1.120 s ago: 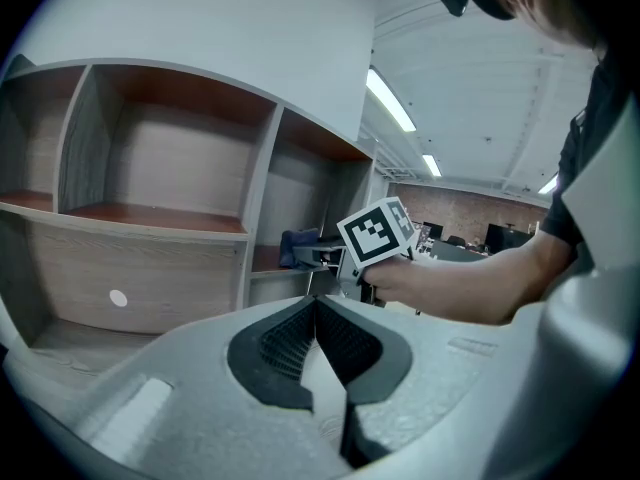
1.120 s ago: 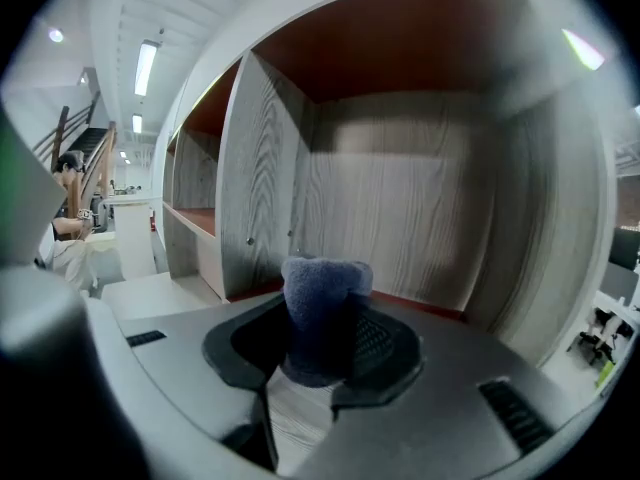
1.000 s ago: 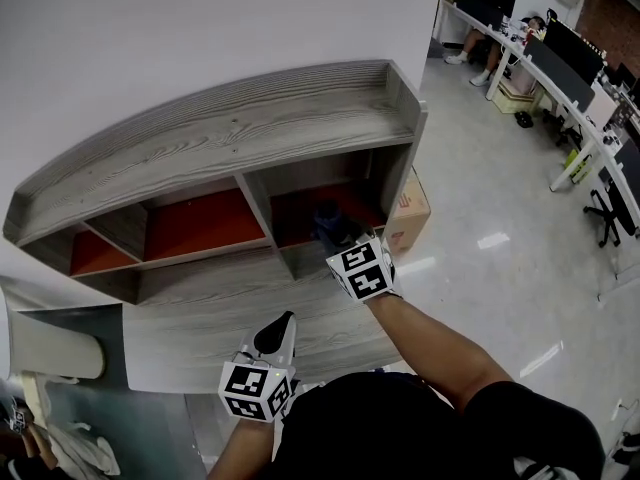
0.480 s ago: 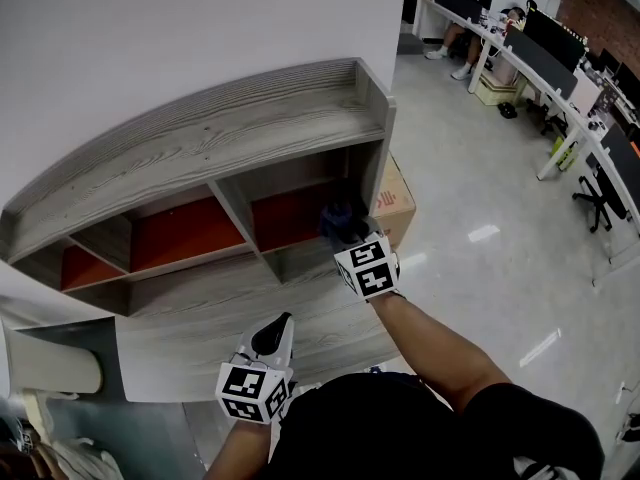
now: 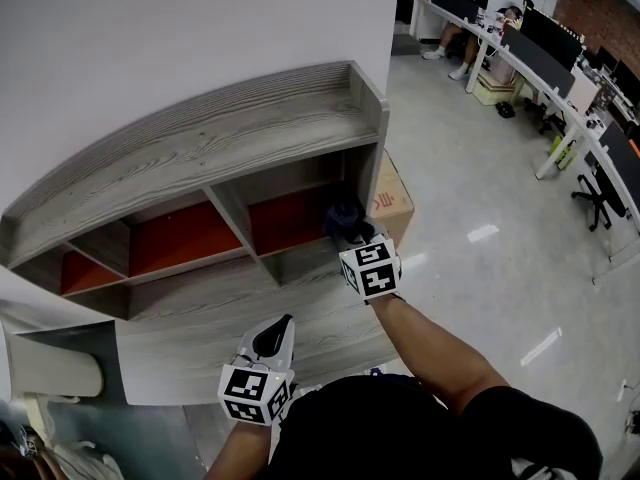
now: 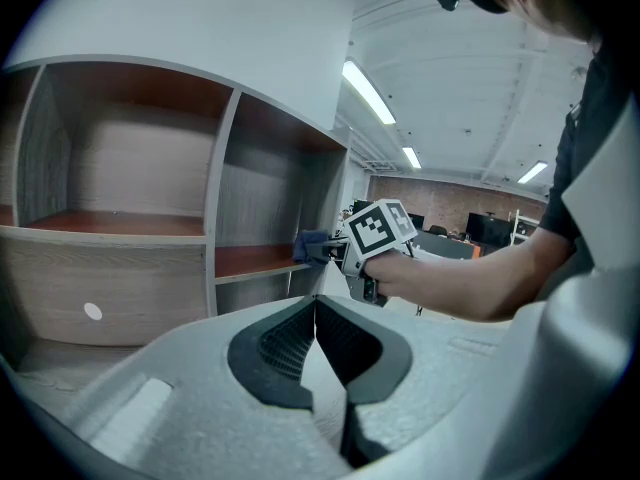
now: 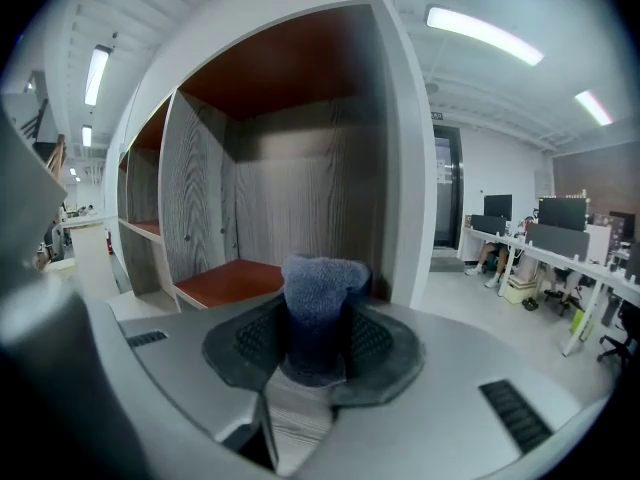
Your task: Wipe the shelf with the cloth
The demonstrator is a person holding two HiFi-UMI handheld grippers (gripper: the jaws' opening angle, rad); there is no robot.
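Note:
A grey wood-grain shelf unit [image 5: 200, 143] with orange-red compartment floors stands against the white wall. My right gripper [image 5: 348, 230] is shut on a dark blue cloth [image 7: 318, 303] and holds it at the open front of the rightmost compartment [image 5: 290, 218]. From the left gripper view the cloth [image 6: 310, 245] shows at that compartment's front edge. In the right gripper view the cloth stands bunched between the jaws, just in front of the orange floor [image 7: 230, 280]. My left gripper [image 5: 276, 334] hovers low over the desk surface [image 5: 210, 313], shut with nothing in it [image 6: 316, 308].
A cardboard box [image 5: 392, 200] stands on the floor to the right of the shelf. Desks with monitors and a seated person [image 5: 470, 30] are at the far right. A pale rounded object [image 5: 50, 373] lies at the lower left.
The view has shifted slightly. My right gripper with the cloth stays at the rightmost compartment's front, drawn a little toward me. The left gripper has not moved.

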